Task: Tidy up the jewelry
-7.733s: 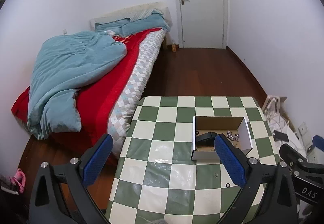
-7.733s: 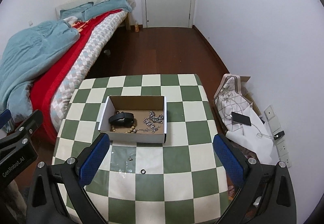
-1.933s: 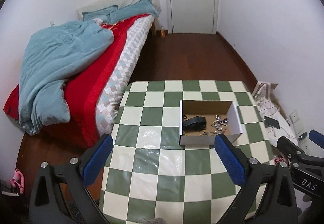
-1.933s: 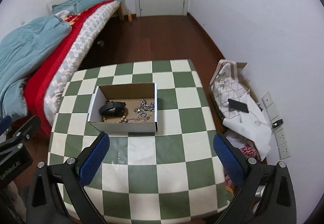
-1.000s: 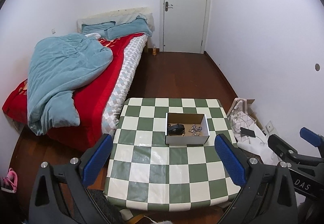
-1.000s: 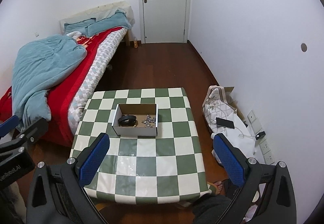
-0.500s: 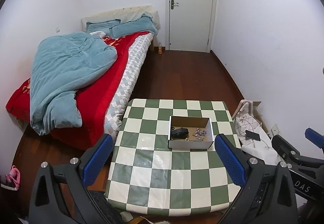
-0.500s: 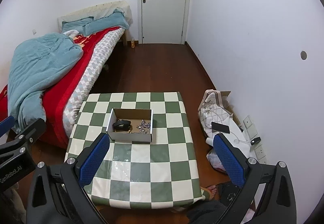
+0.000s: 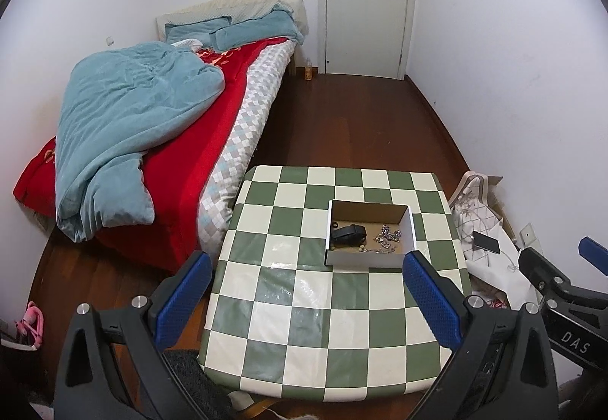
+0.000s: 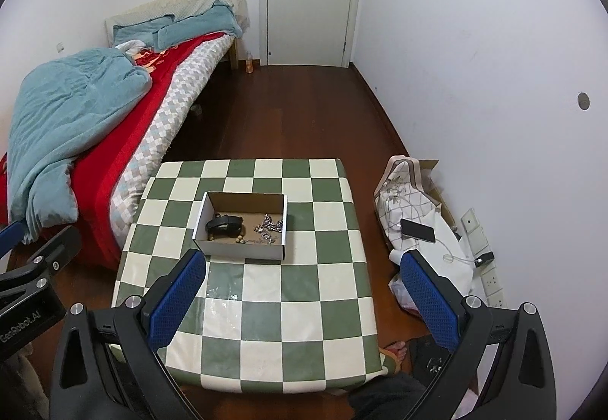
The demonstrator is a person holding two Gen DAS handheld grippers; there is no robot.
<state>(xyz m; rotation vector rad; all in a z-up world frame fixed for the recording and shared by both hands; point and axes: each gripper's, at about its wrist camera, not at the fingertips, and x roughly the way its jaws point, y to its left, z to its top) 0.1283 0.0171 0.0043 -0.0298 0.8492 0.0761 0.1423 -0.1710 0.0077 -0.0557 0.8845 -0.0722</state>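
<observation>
Bedroom, wood floor, white walls; landmark is the cardboard box on the checkered bench.

Left of the box: bed with a teal blanket, beside the bench, off-task.

Left claw: fingers spread wide, empty, held high above the bench on the near side of the box, touching nothing.

Box itself: all visible jewelry sits inside it. A black band lies at its left end, a string of beads along its near wall, a silver chain at its right end. No loose pieces show on the bench around the box. Judgement: collecting looks done or nearly done.

Right claw: also wide, empty, high above the bench on the near side of the box.

Right of the box, down on the floor: a phone on white cloth near wall sockets, unrelated.

Hard to tell:
- items are too small to count
- chain may be several tangled pieces
- glare patches on the bench near the box could hide a small ring or stud
- box's near inside wall is hidden
</observation>
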